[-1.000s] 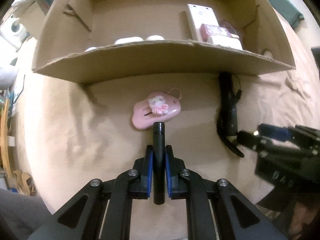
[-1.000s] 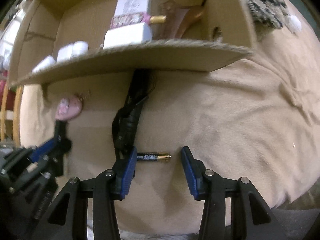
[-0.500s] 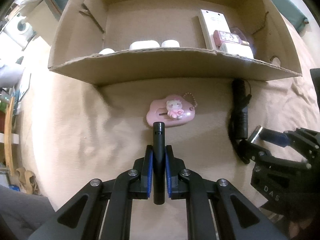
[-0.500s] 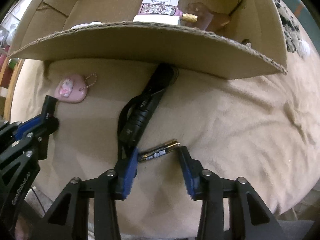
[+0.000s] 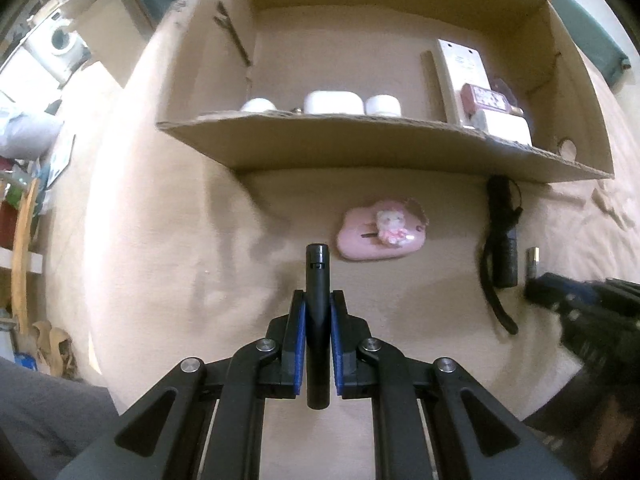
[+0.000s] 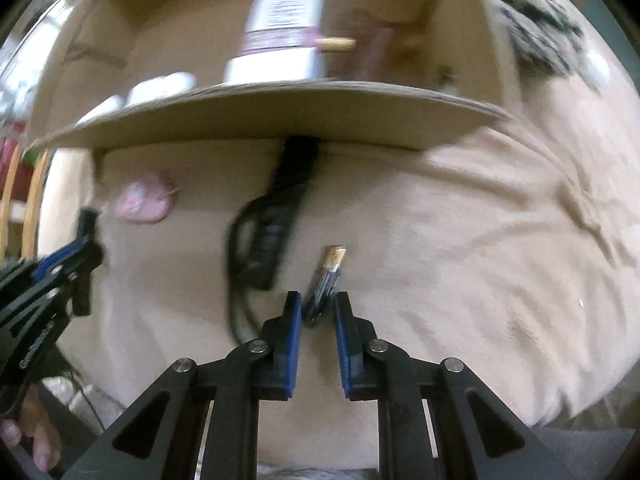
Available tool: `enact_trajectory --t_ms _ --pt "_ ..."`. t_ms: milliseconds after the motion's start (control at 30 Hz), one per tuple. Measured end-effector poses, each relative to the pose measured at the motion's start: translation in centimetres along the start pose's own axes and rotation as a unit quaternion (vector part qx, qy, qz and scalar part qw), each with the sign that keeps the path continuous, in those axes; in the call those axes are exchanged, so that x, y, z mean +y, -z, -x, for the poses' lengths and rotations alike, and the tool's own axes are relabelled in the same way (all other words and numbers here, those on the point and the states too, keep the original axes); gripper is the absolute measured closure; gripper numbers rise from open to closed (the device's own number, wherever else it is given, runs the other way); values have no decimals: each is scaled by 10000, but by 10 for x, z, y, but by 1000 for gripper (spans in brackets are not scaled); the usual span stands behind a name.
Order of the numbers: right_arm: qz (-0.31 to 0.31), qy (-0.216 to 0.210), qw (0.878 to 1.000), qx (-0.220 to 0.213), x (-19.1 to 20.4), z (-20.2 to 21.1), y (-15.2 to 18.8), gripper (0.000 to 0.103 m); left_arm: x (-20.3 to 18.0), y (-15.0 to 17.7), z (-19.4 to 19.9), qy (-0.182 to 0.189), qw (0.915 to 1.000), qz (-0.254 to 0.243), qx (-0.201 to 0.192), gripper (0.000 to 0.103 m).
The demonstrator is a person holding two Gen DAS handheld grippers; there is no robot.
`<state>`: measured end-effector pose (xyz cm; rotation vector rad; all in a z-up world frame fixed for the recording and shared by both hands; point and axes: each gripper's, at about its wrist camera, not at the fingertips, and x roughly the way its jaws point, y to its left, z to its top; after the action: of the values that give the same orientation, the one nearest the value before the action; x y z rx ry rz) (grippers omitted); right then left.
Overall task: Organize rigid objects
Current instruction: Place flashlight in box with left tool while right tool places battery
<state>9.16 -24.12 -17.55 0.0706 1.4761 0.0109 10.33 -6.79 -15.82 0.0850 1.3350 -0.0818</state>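
My left gripper (image 5: 318, 294) is shut on a slim black stick (image 5: 316, 264) that points forward over the beige blanket. My right gripper (image 6: 318, 298) is closing its jaws, and the black-and-gold battery (image 6: 330, 270) stands between them with its gold end forward; the pads press its lower end. From the left wrist view the battery (image 5: 532, 258) sticks out of the blurred right gripper (image 5: 538, 286). A pink cat charm (image 5: 380, 236) and a black flashlight with a strap (image 5: 504, 240) lie in front of the cardboard box (image 5: 360, 144).
The open box holds white cases (image 5: 332, 102), a white carton (image 5: 464, 68) and a pink bottle (image 5: 486, 98). Its near wall stands just beyond the flashlight (image 6: 280, 216). A hand (image 6: 36, 444) holds the left gripper (image 6: 86, 232). Room clutter lies past the blanket's left edge.
The right jaws have closed in from wide apart onto the battery, which swung from lying crosswise to pointing forward. The left gripper's hold on the stick is the same.
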Motion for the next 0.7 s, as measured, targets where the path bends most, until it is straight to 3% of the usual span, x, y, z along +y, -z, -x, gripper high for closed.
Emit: enact_trajectory --t_ms 133,267,400,633,700 --pt "-921 -474 9946 -56 -37 8 -8 85 4 -6 4 55 9999 128 19 93" --pt "-1387 -808 9869 -166 -58 13 -11 85 7 -9 3 150 9997 193 21 93" --pt "-1197 -636 9908 -4 -59 6 -18 84 7 -10 1 228 9996 188 21 93" --pt "-453 -54 9989 49 -22 -17 -22 85 10 -11 4 208 9995 218 -2 93" --pt "-360 68 9993 -14 -18 -14 -22 93 16 -9 2 155 9995 256 -30 93"
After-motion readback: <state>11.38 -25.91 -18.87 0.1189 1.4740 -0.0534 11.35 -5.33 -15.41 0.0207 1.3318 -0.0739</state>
